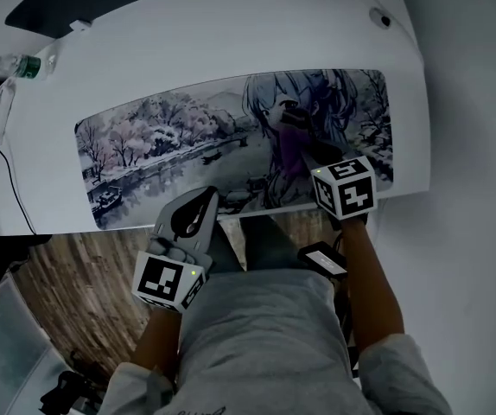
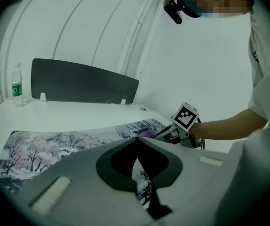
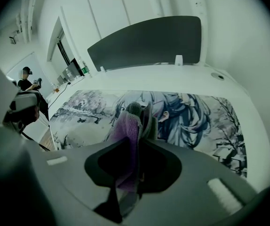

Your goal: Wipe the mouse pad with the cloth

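Wiping seems under way: right claw (image 3: 138,125) pinches the purple cloth (image 3: 124,134) over the right part of the mouse pad (image 1: 170,137) (left part probably remains). Left claw (image 2: 136,140) is closed, empty, near the bench (image 1: 231,33) edge.

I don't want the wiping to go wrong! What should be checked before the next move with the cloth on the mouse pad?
1. Cloth gripped: ok, the right gripper is shut on it.
2. Cloth touching the mouse pad: cannot tell.
3. Pad free of other things: ok.
4. Left gripper out of the cloth's way: ok, shut, empty, at the pad's near edge.
5. Bottle off the pad: ok, it stands at the table corner.
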A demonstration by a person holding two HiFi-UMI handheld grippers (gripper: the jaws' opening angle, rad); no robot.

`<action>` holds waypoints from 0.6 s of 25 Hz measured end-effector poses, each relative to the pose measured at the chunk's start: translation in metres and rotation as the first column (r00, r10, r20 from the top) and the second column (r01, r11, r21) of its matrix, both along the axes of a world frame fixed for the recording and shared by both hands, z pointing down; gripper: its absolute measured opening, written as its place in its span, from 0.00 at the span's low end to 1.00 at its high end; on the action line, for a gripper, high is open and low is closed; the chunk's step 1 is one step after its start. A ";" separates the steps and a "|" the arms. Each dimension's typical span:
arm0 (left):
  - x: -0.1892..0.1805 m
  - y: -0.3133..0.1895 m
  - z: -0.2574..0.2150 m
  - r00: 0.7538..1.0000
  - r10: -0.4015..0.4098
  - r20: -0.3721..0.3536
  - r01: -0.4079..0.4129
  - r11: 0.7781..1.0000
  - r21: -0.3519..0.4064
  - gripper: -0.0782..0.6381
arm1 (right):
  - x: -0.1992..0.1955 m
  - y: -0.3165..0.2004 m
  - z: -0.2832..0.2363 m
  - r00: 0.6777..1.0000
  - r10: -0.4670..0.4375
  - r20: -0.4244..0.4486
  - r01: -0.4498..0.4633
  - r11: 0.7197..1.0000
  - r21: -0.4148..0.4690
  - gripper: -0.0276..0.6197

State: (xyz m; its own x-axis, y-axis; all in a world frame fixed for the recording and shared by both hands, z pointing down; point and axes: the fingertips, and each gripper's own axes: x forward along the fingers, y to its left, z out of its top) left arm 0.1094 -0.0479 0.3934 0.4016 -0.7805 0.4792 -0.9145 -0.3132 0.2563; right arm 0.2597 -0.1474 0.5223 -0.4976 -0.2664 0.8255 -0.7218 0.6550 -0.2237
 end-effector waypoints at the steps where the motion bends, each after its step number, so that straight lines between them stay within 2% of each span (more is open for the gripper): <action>1: 0.006 -0.003 0.000 1.000 0.005 0.000 -0.005 1.000 0.001 0.14 | 0.009 -0.003 0.000 1.000 0.007 -0.006 -0.007 1.000 0.003 0.16; 10: 0.059 -0.032 0.000 0.998 0.069 -0.011 -0.069 0.998 0.008 0.14 | 0.100 -0.034 0.001 0.993 0.094 -0.066 -0.092 0.995 0.028 0.16; 15: 0.073 -0.040 -0.001 0.996 0.091 -0.003 -0.091 0.996 0.004 0.14 | 0.144 -0.048 0.000 0.985 0.151 -0.088 -0.148 0.988 0.040 0.16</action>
State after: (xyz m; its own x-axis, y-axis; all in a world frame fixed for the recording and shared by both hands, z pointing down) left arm 0.1828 -0.0878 0.3922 0.4727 -0.7421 0.4752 -0.8812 -0.3962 0.2578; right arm 0.4037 -0.1957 0.5220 -0.3741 -0.3601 0.8546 -0.8283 0.5442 -0.1333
